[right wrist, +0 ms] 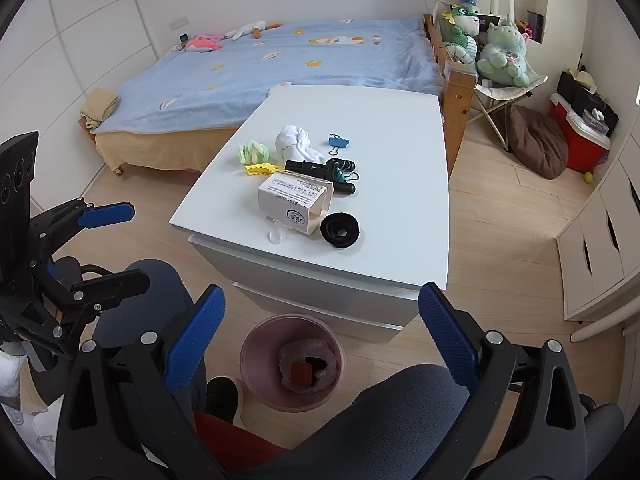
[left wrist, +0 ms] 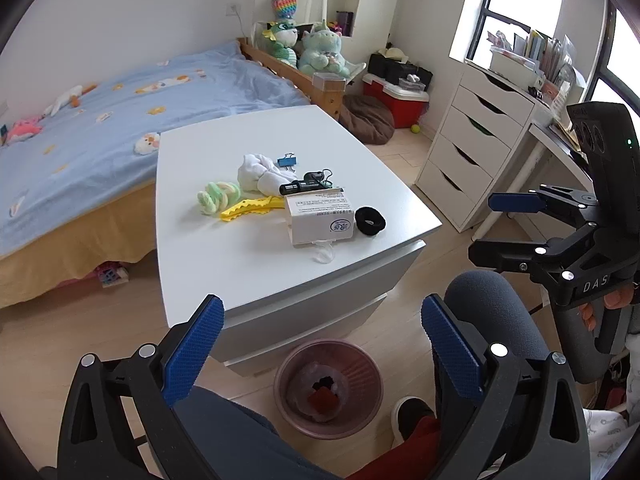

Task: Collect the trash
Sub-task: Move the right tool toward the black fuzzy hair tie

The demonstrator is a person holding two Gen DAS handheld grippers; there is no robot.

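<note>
A white cabinet top (left wrist: 224, 264) (right wrist: 400, 208) holds a white cardboard box (left wrist: 320, 220) (right wrist: 294, 202), a black hair ring (left wrist: 370, 221) (right wrist: 340, 230), a small clear plastic piece (left wrist: 324, 254) (right wrist: 276, 236), crumpled white tissue (left wrist: 260, 172) (right wrist: 298, 142), a yellow clip (left wrist: 252, 206), a green-yellow scrunchie (left wrist: 218, 196) and a black tube (left wrist: 304, 186). A pink bin (left wrist: 290, 404) (right wrist: 250, 376) with trash inside stands on the floor in front. My left gripper (left wrist: 320, 344) and right gripper (right wrist: 320, 336) are open and empty, held above the bin, short of the cabinet.
A blue bed (left wrist: 120, 112) lies behind the cabinet. A white drawer unit (left wrist: 472, 152) and desk stand at the right. My knees (left wrist: 492, 304) are beside the bin. A blue binder clip (left wrist: 287, 160) lies on the top.
</note>
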